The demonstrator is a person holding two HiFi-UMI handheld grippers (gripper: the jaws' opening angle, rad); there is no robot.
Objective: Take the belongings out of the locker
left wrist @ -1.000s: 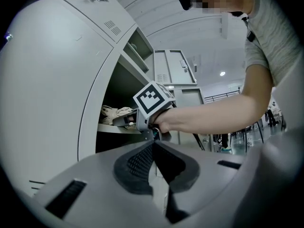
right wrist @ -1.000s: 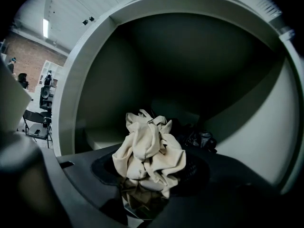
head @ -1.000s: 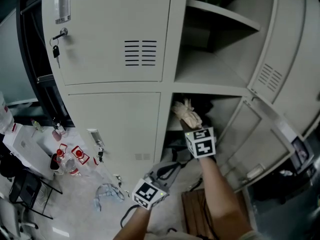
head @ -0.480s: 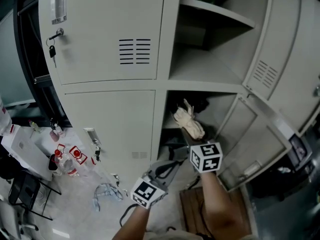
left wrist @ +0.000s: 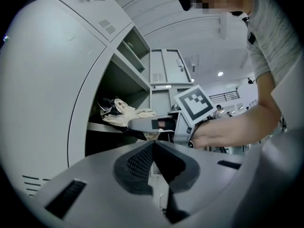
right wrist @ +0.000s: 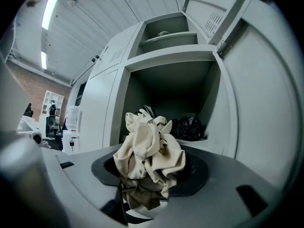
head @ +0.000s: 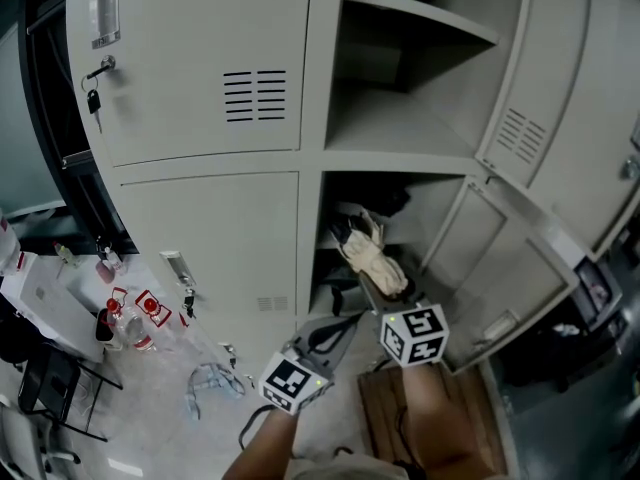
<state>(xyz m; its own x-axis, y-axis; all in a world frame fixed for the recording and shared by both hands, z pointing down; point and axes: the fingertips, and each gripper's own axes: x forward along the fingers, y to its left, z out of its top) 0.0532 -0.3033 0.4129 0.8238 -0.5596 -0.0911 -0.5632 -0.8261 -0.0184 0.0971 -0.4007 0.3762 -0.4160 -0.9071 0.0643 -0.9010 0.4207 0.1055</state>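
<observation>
The lower locker compartment (head: 440,208) stands with its door swung out. My right gripper (head: 378,276) is shut on a crumpled cream cloth (head: 370,256), held just outside the compartment's mouth. In the right gripper view the cloth (right wrist: 149,151) bulges up between the jaws, and a black bundle (right wrist: 189,127) lies deeper on the shelf. My left gripper (head: 325,336) hangs lower, to the left, jaws shut and empty. The left gripper view shows the shut tips (left wrist: 153,148) below the right gripper (left wrist: 142,124) and the cloth (left wrist: 126,114).
The open door (head: 520,258) juts out at the right. The closed door at upper left has a key (head: 92,96) in its lock. Bottles with red labels (head: 135,318) lie on the floor at left. A wooden board (head: 385,418) lies below my arms. An open upper compartment (head: 400,118) sits above.
My right gripper has drawn back and down out of the lower compartment with the cream cloth in it. The left gripper has hardly moved.
</observation>
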